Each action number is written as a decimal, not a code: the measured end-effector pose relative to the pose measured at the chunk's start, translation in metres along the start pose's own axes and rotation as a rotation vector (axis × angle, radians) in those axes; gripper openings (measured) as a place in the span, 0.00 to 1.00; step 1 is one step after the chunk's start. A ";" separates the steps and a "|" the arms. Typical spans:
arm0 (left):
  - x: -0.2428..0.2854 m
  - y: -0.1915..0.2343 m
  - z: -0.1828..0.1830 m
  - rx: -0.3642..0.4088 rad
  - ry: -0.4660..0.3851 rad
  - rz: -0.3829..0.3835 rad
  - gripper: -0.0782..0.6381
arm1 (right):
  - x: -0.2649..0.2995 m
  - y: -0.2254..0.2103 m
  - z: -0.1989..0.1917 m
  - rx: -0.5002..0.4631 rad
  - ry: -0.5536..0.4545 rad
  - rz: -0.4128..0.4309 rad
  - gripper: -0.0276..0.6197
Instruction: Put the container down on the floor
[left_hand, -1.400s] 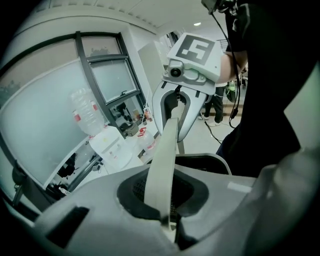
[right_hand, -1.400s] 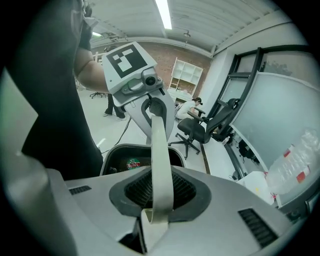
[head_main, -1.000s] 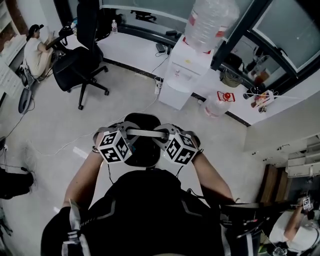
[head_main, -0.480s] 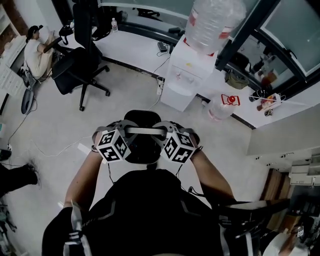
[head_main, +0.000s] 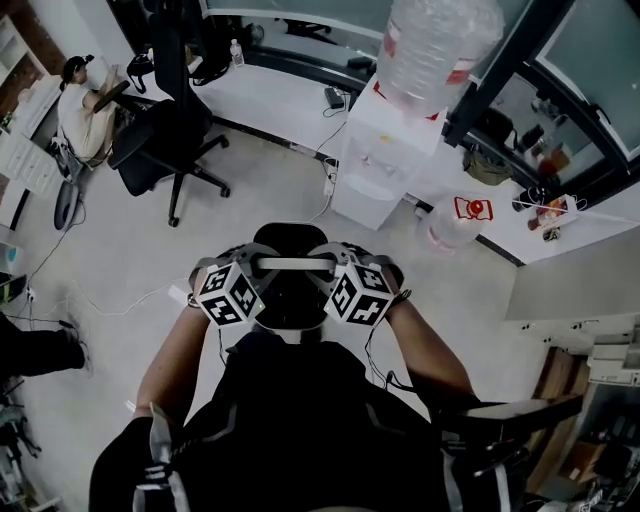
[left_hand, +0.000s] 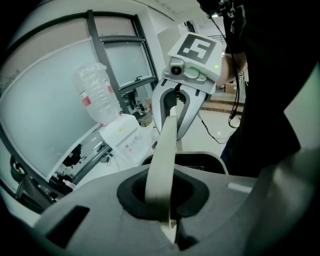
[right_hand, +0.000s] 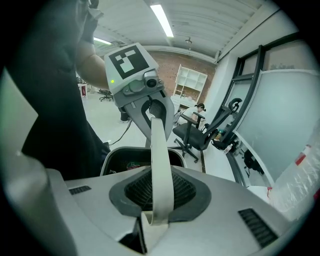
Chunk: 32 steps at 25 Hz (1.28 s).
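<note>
Hanging off the floor (head_main: 120, 240) at the person's waist, the black container (head_main: 290, 300) is carried by its white handle (head_main: 290, 264), with the left gripper (head_main: 257, 270) clamped tight on one end and the right gripper (head_main: 323, 270) clamped on the other, and a water dispenser (head_main: 375, 150) is near ahead.

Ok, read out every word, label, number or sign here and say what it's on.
No text is readable.
Big water bottle, red label: too blurred.
Bottle on the floor, red-and-white label: too small.
Water dispenser, small front marks: too small.
Marker cubes: black-and-white squares, no letters.
</note>
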<state>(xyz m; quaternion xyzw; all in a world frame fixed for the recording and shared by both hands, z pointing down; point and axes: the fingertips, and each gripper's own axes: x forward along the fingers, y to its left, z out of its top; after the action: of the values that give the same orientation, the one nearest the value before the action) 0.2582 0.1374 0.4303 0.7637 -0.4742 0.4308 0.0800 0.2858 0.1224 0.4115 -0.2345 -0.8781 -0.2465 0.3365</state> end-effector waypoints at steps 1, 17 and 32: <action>0.002 0.003 -0.001 -0.001 0.002 0.000 0.12 | 0.002 -0.003 -0.001 0.000 0.001 0.000 0.15; 0.013 0.092 -0.035 0.069 -0.042 -0.026 0.12 | 0.053 -0.079 0.019 0.035 0.051 -0.065 0.15; 0.003 0.182 -0.085 0.156 -0.090 -0.117 0.12 | 0.118 -0.147 0.061 0.130 0.103 -0.140 0.15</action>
<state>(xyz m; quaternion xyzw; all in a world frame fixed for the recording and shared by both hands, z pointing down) 0.0648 0.0827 0.4327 0.8126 -0.3968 0.4262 0.0237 0.0938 0.0743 0.4142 -0.1373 -0.8881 -0.2235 0.3775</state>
